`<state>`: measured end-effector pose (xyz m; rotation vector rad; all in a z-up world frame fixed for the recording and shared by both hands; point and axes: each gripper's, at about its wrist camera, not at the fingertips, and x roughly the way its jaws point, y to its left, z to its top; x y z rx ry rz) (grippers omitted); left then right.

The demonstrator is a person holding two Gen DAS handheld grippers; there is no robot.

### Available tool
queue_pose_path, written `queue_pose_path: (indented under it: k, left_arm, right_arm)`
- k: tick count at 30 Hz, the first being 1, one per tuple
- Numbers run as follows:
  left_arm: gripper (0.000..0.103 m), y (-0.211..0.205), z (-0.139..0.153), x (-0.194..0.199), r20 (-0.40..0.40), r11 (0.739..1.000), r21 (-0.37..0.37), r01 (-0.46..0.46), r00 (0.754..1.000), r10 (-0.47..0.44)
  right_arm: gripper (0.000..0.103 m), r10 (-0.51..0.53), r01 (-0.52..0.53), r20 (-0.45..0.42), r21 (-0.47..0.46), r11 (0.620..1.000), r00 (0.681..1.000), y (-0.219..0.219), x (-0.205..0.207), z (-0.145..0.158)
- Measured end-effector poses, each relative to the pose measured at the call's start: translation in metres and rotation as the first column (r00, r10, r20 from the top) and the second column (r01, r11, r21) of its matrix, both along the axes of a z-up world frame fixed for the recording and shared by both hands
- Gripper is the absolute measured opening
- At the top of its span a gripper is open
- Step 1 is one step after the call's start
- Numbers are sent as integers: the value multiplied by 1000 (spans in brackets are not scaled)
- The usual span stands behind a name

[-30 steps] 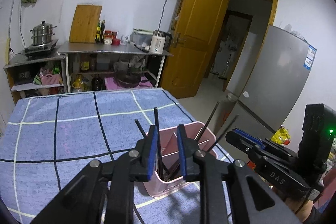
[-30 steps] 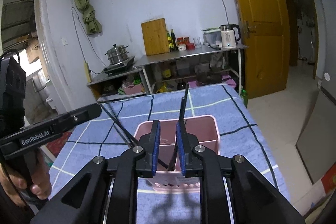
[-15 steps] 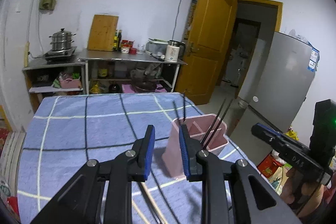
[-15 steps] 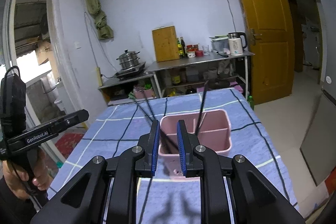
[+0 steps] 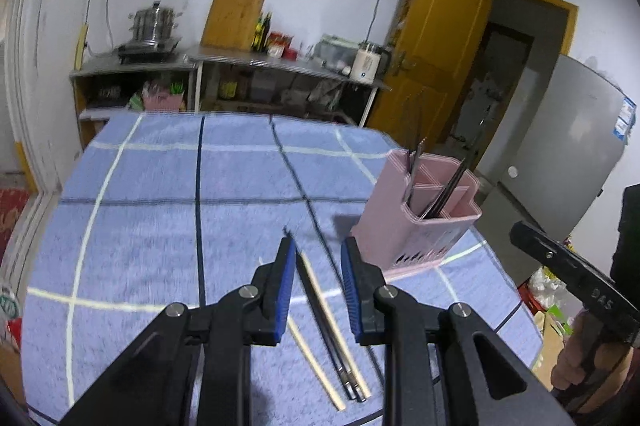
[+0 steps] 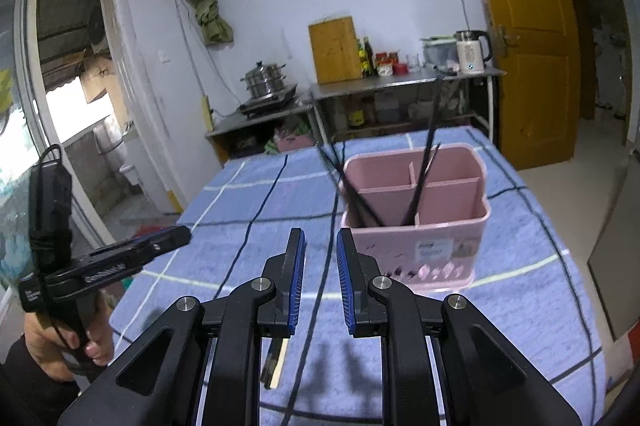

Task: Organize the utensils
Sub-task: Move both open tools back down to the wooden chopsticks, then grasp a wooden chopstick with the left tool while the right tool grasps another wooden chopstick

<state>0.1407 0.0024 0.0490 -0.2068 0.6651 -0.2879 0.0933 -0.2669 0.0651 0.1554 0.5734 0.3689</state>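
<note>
Pink caddy (image 5: pixel 420 210) now holds black chopsticks (image 6: pixel 420 182); I have withdrawn both empty, narrowly parted grippers, left gripper (image 5: pixel 318 258) over loose chopsticks (image 5: pixel 324 314) beside it, right gripper (image 6: pixel 320 246) before it.

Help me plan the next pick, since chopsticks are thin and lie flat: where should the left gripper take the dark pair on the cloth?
Probably mid-length, from straight above. The dark chopsticks lie flat on the cloth, already running between the open left gripper fingers, so closing across both sticks should catch them. A pale chopstick lies close alongside.
</note>
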Motion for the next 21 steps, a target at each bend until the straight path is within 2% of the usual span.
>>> queue_pose_path:
  k: [10,21]
  left_arm:
    - [25,3,-67,25,-158,999,-13,-42,987,39]
    - [25,-9,-114,62,-252,999,28,-46,966,52]
  right_arm:
    - [17,48,-52,-135,-27,998,990,32,26,-56]
    - [17,67,-89,-255,-77,993,965,63,56,-109]
